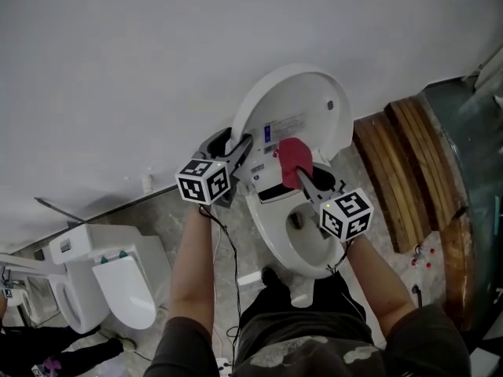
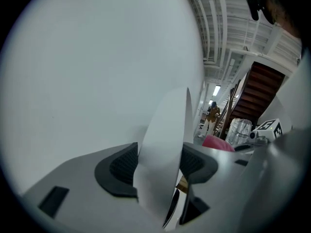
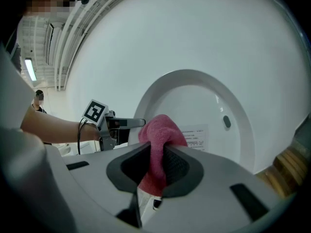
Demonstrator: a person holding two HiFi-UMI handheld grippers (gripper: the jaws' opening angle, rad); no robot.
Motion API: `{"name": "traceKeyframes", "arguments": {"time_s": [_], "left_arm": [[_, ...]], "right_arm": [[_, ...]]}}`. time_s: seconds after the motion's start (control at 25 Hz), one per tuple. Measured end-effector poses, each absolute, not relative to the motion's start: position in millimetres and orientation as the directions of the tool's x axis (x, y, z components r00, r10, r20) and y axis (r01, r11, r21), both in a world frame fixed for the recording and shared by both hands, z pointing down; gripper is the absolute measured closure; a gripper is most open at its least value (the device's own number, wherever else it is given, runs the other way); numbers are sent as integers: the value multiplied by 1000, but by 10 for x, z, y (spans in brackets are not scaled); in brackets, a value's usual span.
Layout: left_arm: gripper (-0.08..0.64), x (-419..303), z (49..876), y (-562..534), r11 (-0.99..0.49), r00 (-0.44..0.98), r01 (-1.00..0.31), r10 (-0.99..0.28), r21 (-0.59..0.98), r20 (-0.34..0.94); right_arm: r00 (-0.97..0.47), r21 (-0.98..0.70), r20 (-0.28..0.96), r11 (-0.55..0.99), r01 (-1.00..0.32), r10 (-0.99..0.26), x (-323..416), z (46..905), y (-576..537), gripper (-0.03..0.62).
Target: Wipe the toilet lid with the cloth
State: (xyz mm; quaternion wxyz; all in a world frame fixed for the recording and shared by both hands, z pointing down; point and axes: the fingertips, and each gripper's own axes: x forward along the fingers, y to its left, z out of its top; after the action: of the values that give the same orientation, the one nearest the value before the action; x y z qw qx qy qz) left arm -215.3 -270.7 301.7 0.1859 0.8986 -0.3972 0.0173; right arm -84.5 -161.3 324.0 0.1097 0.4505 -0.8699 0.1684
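The white toilet lid [image 1: 314, 100] stands raised against the wall. My left gripper [image 1: 240, 144] is at its left edge, and in the left gripper view the lid's edge [image 2: 163, 149] fills the gap between the dark pads, with the gripper [image 2: 160, 166] shut on it. My right gripper [image 1: 302, 177] is shut on a pink cloth [image 1: 292, 159] that rests against the lid's inner face near a printed label [image 1: 283, 128]. In the right gripper view the cloth [image 3: 158, 140] bulges up out of the jaws in front of the lid [image 3: 194, 96], and the left gripper [image 3: 131, 123] shows at the lid's left side.
The open toilet bowl [image 1: 310, 242] lies below the grippers, between the person's arms. A second white toilet [image 1: 110, 281] stands at the lower left. Curved wooden slats [image 1: 401, 163] lie on the right. A plain white wall [image 1: 157, 53] backs the lid.
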Motion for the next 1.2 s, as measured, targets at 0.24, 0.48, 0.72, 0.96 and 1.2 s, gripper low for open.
{"name": "traceKeyframes", "arguments": {"time_s": [0.24,0.48,0.72,0.96,1.2], "left_arm": [[297,-2090,2983,-2507,-655,708,-702,-686,280,170],[296,-1974,2953,-2158,-630,674,-734,-722,255,157],[295,-1805,2954,-1667,-599,637,-767,-752,232,166],[291,-1666,3041,-1233,-554,578,-815,-797,169,175],[283,-1524,3193,-740,-558,561,-827,-810,71,171]], "right_arm": [[-545,-205,338,505,-838,-768,-854,3309,-1389,534],[-553,-233,342,501,-833,-760,-720,3388,-1119,534],[-600,-240,335,550,-800,-726,-485,3372,-911,534],[-639,-265,344,582,-769,-688,-255,3466,-591,534],[-661,-277,362,601,-749,-657,-73,3665,-183,534]]}}
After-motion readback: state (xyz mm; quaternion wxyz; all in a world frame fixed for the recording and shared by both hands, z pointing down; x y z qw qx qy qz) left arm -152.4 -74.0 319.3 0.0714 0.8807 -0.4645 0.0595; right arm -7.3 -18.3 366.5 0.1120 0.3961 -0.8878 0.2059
